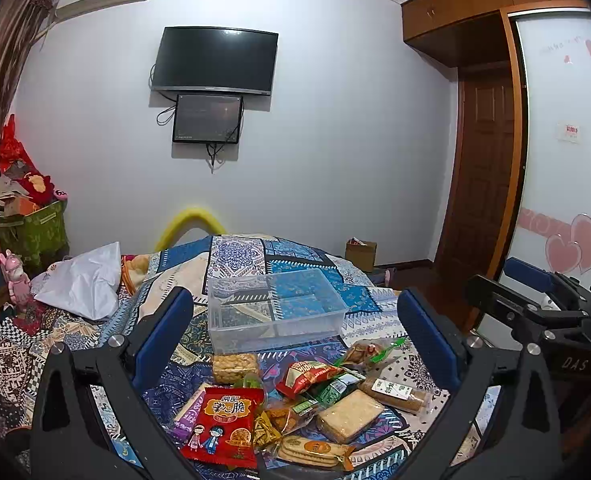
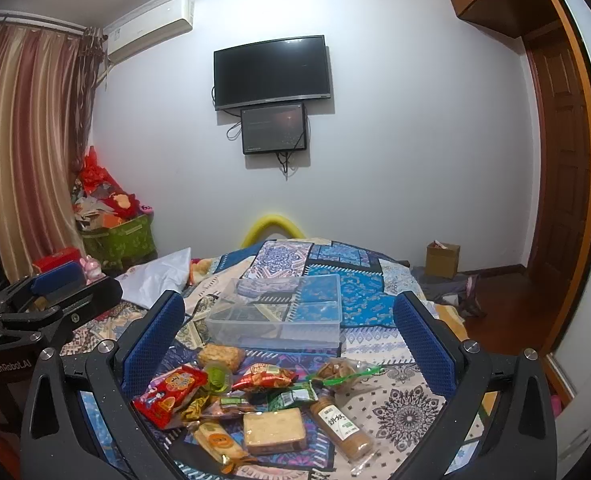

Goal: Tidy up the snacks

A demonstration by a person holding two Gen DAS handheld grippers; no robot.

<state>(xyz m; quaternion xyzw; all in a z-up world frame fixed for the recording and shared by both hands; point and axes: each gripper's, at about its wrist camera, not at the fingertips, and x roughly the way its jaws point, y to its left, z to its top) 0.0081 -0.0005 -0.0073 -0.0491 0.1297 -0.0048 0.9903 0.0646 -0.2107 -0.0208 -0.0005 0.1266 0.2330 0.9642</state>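
Observation:
A pile of wrapped snacks lies on the patterned bedspread [image 1: 375, 300]: a red packet [image 1: 221, 420] [image 2: 171, 394], a square wafer block [image 1: 349, 416] [image 2: 273, 432], a long biscuit stick pack [image 1: 399, 392] [image 2: 341, 428], a round cracker pack [image 1: 311, 450] and a puffed rice cake [image 1: 235, 368] [image 2: 221, 356]. A clear plastic box [image 1: 275, 312] [image 2: 279, 316] stands empty just beyond them. My left gripper [image 1: 295, 340] is open above the pile. My right gripper [image 2: 291, 336] is open above it too. Neither holds anything.
A white plastic bag [image 1: 83, 280] lies at the left on the bed. A green bin of clutter [image 2: 115, 232] stands by the curtain. A cardboard box [image 2: 441, 258] sits on the floor near the wooden door [image 1: 483, 172]. The bed's right edge drops to the floor.

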